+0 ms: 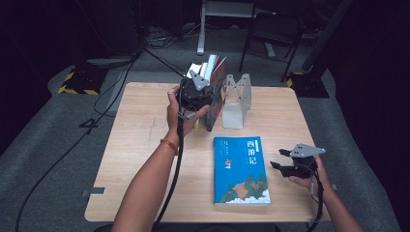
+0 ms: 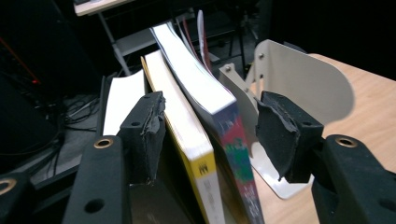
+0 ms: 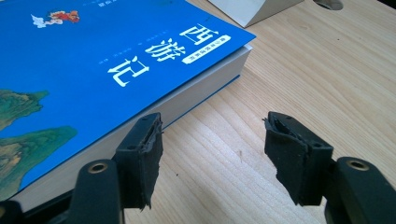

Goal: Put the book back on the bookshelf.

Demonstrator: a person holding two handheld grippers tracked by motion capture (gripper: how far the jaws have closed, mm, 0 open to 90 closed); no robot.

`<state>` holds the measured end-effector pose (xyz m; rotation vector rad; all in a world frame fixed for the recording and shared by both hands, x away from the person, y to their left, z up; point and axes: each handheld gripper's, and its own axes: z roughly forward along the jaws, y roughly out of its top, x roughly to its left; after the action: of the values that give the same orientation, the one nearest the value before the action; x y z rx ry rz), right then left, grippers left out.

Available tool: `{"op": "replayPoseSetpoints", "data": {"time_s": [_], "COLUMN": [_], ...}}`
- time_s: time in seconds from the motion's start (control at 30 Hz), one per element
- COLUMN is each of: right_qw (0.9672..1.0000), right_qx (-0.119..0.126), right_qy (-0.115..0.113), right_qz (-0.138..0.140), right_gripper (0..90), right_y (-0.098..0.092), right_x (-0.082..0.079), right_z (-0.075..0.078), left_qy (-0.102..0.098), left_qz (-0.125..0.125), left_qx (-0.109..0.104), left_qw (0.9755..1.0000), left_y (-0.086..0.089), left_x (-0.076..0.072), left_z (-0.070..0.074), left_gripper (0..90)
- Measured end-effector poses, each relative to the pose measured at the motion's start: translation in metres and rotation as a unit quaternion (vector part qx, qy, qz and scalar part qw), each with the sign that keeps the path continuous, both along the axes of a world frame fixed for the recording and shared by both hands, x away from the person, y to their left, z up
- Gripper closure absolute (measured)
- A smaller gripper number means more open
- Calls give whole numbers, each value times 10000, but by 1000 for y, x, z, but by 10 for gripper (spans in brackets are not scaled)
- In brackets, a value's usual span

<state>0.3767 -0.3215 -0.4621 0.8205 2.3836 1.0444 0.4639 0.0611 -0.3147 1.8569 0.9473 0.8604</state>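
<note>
Several books stand leaning against a white metal bookend at the table's far middle. My left gripper is at their near ends. In the left gripper view its jaws straddle a yellow-edged book and a colourful one. The left pad lies by the yellow book, and the right pad stands apart from the colourful spine, so the gripper is open. A blue book lies flat at the near middle. My right gripper rests open just to its right, with bare wood between the jaws beside the blue book.
The wooden table has bare room on its left half and along the right edge. The bookend's white plate stands right of the leaning books. Behind the table are cables, chair legs and a dark floor.
</note>
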Motion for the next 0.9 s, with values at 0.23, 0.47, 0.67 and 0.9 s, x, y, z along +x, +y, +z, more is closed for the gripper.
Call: {"op": "replayPoseSetpoints", "data": {"time_s": [0.23,0.47,0.67,0.9], "right_qw": [10000,10000,10000,9999], "right_qx": [13,-8,-9,-22], "right_qy": [25,9,68,106], "right_qz": [5,-17,-15,87], "right_gripper": [379,381,381,384], "right_y": [0,0,0,0], "right_x": [0,0,0,-1], "right_z": [0,0,-1,-1], "left_qy": [20,302,528,760], "left_qz": [-374,-532,-688,-903], "left_qx": [195,368,486,656], "left_qw": [9991,9974,9950,9908], "left_y": [6,16,23,28], "left_x": [-27,-51,-66,-86], "left_z": [-13,-48,-72,-97], "left_gripper": [409,405,397,387]}}
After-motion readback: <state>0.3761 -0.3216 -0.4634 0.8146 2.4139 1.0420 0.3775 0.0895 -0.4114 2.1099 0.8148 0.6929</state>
